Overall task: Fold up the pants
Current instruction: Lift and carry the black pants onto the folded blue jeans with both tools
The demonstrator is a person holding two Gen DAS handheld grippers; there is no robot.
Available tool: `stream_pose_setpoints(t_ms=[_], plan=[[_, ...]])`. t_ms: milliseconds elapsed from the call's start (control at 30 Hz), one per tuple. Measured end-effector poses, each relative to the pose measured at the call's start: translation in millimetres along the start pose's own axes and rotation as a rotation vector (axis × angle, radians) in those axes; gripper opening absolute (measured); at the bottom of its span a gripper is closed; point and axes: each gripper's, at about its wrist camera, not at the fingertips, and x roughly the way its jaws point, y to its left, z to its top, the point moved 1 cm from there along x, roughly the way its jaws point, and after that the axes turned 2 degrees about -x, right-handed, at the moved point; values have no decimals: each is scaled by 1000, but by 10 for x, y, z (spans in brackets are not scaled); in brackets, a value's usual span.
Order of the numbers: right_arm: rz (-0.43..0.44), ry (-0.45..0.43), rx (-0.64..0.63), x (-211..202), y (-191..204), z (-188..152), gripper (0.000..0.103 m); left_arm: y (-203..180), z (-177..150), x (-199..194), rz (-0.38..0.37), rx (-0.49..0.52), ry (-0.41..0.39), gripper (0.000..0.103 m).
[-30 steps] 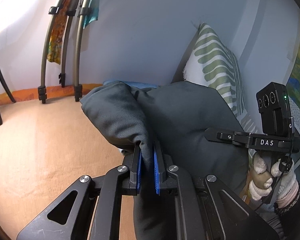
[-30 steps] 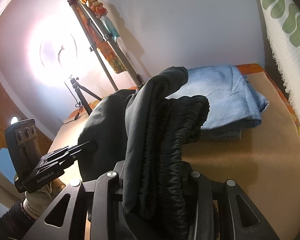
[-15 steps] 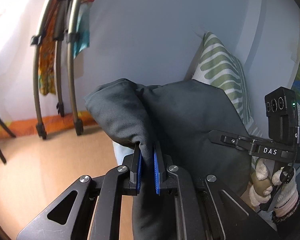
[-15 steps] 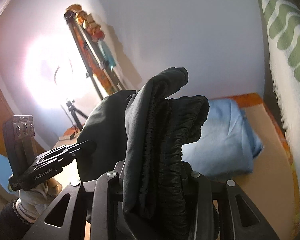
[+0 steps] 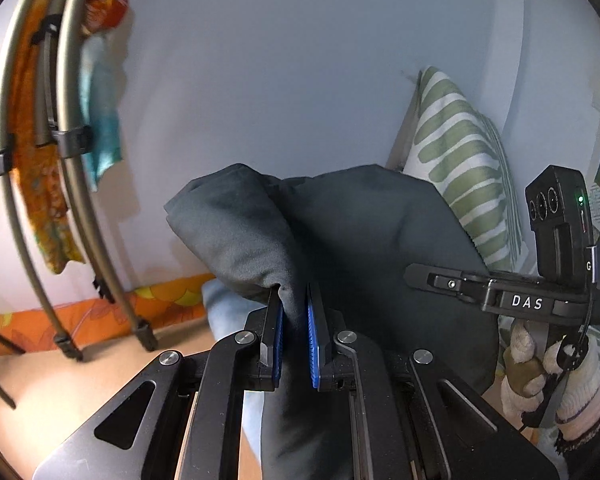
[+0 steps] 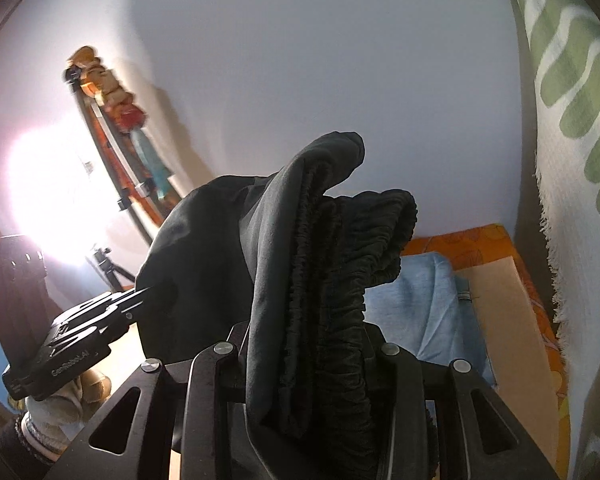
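Observation:
Dark grey pants (image 5: 364,240) hang in the air between both grippers. My left gripper (image 5: 294,300) is shut on a fold of the pants, its blue pads (image 5: 314,332) pinching the cloth. My right gripper (image 6: 312,344) is shut on the bunched elastic waistband (image 6: 340,264), which hides its fingertips. The right gripper with its gloved hand shows in the left wrist view (image 5: 420,276), at the far edge of the pants. The left gripper shows in the right wrist view (image 6: 140,296), low at the left.
A folded light blue garment (image 6: 420,304) lies on the tan surface (image 6: 504,320) below. A green-striped cushion (image 5: 460,168) leans against the wall at right. A tripod with coloured cloths (image 5: 56,160) stands at left by a bright lamp (image 6: 48,204).
Both grippers have lifted the pants higher. The tan surface and the blue garment have dropped lower in both views. The grips are unchanged.

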Motion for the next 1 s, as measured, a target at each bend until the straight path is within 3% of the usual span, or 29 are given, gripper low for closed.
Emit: stream_pose_setpoints(t_ms=[333,633,700,767,833,933,1000], plan=[[2,49,89,483,-492,-52,34,138,-79,537,42,-2,61,8],[-63,107,72,811,-626,-105,36,273,-153,828,104,8,125,10],[-88,120,76,837,-661,-116,41,297,-145,862,102,0,146,13],[-145,130,77,836,-700,-123,53,311,-151,845,122,8,153,16],[-201,128,83,815,-739,-117,57,313,-166,819,124,13,157,20],[-217,122,86,774,-744,-133,61,329,-179,746,124,12,152,28],[-238,119,75,760,-729,-136,65,329,-180,694,117,6,147,28]])
